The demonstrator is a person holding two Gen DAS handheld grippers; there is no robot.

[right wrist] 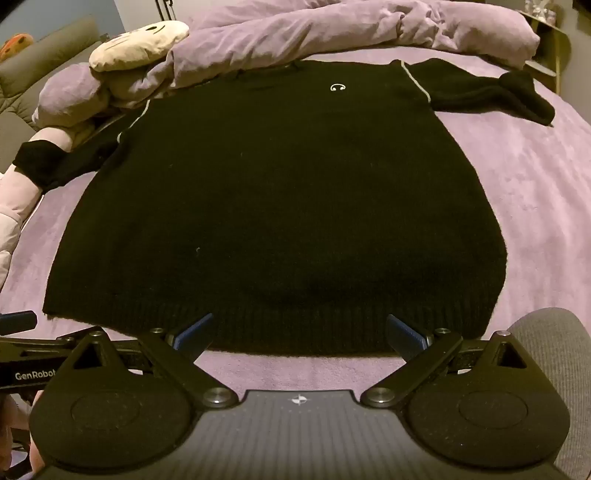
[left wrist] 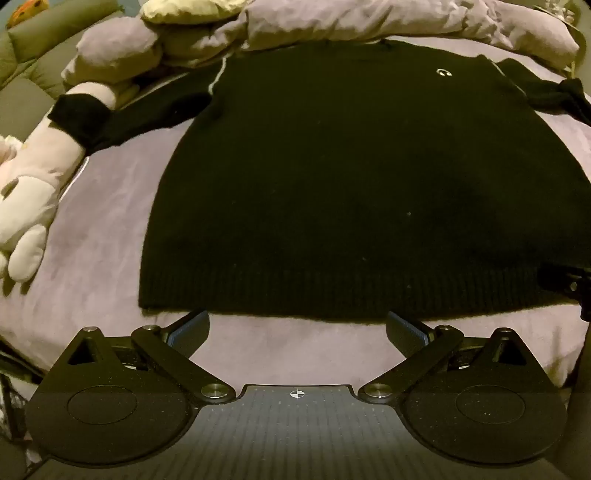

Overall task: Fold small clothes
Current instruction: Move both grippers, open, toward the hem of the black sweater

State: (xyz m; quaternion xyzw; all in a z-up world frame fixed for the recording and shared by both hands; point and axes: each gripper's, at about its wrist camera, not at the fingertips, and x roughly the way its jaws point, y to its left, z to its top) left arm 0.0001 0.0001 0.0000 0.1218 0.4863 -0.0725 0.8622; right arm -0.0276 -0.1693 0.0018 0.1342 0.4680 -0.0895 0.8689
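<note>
A black knit sweater [left wrist: 351, 177] lies flat, front up, on a purple bedsheet [left wrist: 103, 229], its ribbed hem toward me and both sleeves spread out. A small white logo [left wrist: 443, 72] marks its chest. It also shows in the right wrist view [right wrist: 280, 206]. My left gripper [left wrist: 297, 328] is open and empty, just short of the hem near its left half. My right gripper [right wrist: 299, 334] is open and empty, its fingertips over the hem near its right half. The left sleeve cuff [left wrist: 79, 118] rests on a plush toy.
A pink and white plush toy [left wrist: 33, 192] lies at the bed's left edge. A bunched purple duvet [left wrist: 369, 18] and a cream plush [right wrist: 140, 44] sit behind the sweater. The left gripper's body [right wrist: 22, 354] shows at the right view's left edge.
</note>
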